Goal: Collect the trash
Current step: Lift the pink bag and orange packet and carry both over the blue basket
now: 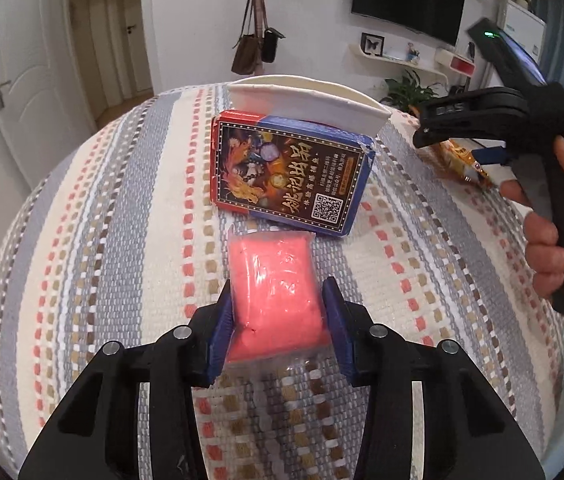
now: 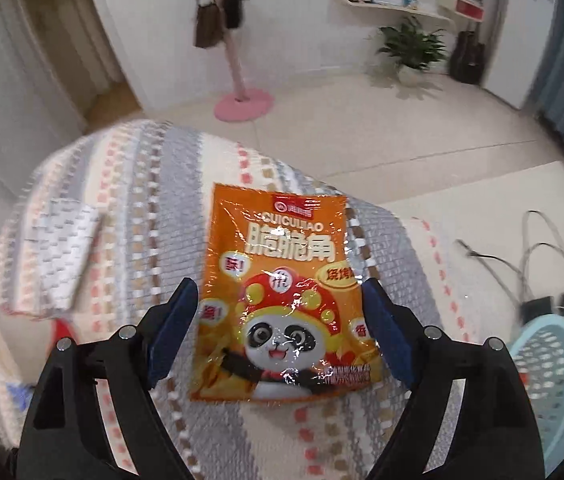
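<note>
In the left wrist view my left gripper [image 1: 276, 316] has its blue pads against both sides of a pink packet in clear plastic [image 1: 272, 288] that lies on the striped woven cloth [image 1: 102, 240]. Behind it lie a red-and-blue printed card box [image 1: 290, 172] and a white paper cup [image 1: 306, 104] on its side. In the right wrist view my right gripper [image 2: 282, 312] is open, its fingers on either side of an orange panda snack bag [image 2: 282, 296] lying flat on the cloth. The right gripper also shows in the left wrist view [image 1: 482, 120], over the bag [image 1: 462, 160].
A light-blue perforated basket [image 2: 550, 368] stands on the floor at the right of the table. Cables [image 2: 538, 264] lie on the floor behind it. A pink coat stand [image 2: 242, 100] and a potted plant [image 2: 410, 48] stand farther back. A folded cloth piece [image 2: 66, 252] lies at the left.
</note>
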Action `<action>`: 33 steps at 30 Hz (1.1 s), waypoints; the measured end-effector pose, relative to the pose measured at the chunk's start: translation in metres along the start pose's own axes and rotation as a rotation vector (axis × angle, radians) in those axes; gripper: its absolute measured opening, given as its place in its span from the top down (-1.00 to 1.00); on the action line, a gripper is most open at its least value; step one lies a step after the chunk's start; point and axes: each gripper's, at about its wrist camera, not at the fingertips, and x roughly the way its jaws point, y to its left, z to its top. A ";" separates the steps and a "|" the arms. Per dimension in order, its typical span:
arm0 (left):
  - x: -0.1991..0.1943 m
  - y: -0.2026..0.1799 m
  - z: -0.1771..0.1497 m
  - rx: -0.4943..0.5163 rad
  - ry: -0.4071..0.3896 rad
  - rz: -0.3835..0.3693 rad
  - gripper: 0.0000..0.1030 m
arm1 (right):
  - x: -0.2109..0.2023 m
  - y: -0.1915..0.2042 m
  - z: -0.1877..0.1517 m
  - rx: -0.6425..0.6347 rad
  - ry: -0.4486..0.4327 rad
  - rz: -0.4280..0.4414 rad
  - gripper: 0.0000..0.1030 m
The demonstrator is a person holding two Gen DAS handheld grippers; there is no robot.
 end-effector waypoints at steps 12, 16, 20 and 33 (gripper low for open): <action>-0.015 -0.002 -0.007 -0.017 -0.046 -0.094 0.26 | -0.021 0.005 -0.022 -0.097 -0.015 0.027 0.68; -0.033 -0.007 -0.010 -0.016 -0.086 -0.150 0.27 | -0.051 -0.005 -0.037 -0.093 -0.068 0.094 0.96; -0.054 -0.018 -0.008 -0.003 -0.137 -0.209 0.27 | -0.088 -0.023 -0.043 -0.070 -0.130 0.167 0.97; -0.094 -0.117 0.018 0.143 -0.243 -0.394 0.27 | -0.200 -0.132 -0.081 0.046 -0.362 0.158 0.97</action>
